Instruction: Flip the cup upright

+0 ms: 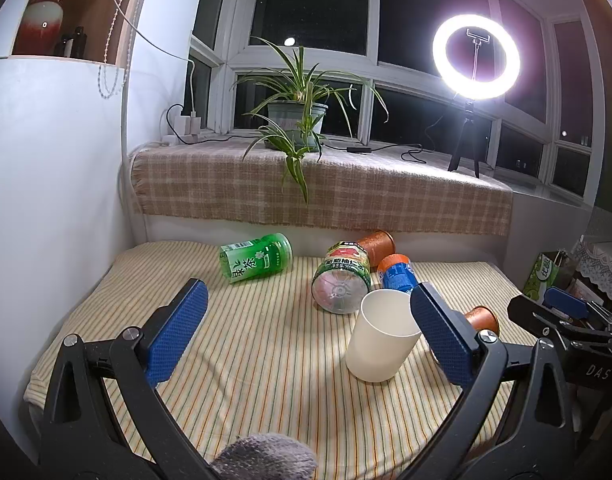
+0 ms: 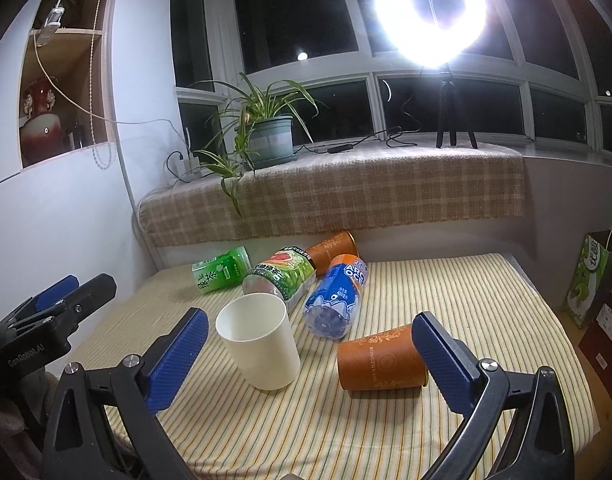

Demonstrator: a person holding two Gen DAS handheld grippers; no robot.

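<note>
A white paper cup [image 1: 380, 338] stands upright, mouth up, on the striped cloth; it also shows in the right wrist view [image 2: 262, 344]. An orange paper cup [image 2: 380, 364] lies on its side to its right, partly hidden in the left wrist view [image 1: 484, 318]. My left gripper [image 1: 310, 332] is open and empty, its right finger [image 1: 442, 336] just right of the white cup. My right gripper [image 2: 310, 354] is open and empty, with the white cup and the orange cup between and beyond its fingers.
A green tea bottle [image 1: 256, 262], a clear green-label bottle [image 1: 342, 282], a blue bottle [image 2: 336, 300] and a second orange cup [image 2: 332, 250] lie on their sides behind. A plaid-covered sill [image 1: 326, 196] holds a plant and ring light. Bags [image 2: 590, 284] stand at the right.
</note>
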